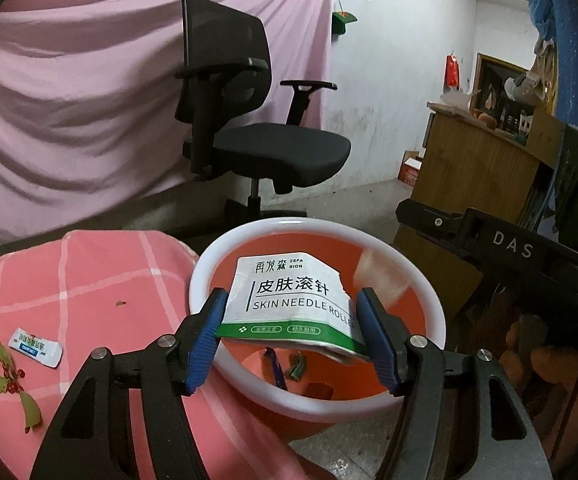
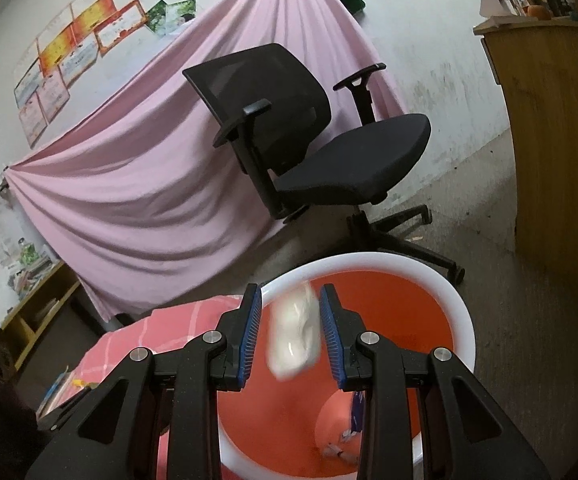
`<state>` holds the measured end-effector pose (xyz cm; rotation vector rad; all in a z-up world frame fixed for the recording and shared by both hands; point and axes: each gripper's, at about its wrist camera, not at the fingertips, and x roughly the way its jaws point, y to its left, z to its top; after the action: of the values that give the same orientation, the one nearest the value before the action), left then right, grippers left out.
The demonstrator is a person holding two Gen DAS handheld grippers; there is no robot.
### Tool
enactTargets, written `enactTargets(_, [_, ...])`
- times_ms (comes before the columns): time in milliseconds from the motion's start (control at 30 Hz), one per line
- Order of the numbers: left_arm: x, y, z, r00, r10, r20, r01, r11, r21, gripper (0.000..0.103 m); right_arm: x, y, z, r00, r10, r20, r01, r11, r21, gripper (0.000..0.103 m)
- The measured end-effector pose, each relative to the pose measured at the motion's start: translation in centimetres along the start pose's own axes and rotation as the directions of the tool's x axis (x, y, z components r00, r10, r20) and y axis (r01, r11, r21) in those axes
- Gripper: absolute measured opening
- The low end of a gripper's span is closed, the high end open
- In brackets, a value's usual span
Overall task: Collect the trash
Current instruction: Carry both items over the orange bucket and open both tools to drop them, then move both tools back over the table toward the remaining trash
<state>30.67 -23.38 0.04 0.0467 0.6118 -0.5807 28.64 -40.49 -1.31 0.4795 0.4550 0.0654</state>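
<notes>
Left hand-held gripper (image 1: 289,320) clamped on white-green paper packet (image 1: 289,300) over orange white-rimmed bin (image 1: 429,300); right hand-held gripper (image 2: 289,330) slightly parted, blurred white wad (image 2: 295,336) between pads, contact unclear.

There's print on the white-and-green packet (image 1: 289,304): top line reads "再发森" with small "ZEFA SION" beside it. Below that, big black characters "皮肤滚针", and under them "SKIN NEEDLE ROLLER", the last letters running into the torn edge. The green band along the bottom carries two small labels, too small to read. On the black gripper body (image 1: 513,248) at the right, white letters spell "DAS". The little sachet (image 1: 36,347) on the pink checked cloth (image 1: 89,280) has blue print, unreadable.
</notes>
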Motion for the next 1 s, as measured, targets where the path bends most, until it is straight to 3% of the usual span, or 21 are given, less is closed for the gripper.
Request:
enactTargets(100, [0.0,0.2,-0.2,1.0,0.002,-0.011,-0.002,1.0,-0.012,0.061,0.1,-0.2,-0.1,1.0,-0.007,-0.012,0.007,1.0,0.002,0.037])
enactTargets(1000, [-4.4,2.6,0.7,0.991,0.098,0.09,-0.094,0.994,-0.053,0.068,-0.6,1.3,0.2,0.999,-0.014,0.044,0.016,0.998,-0.057,0.04])
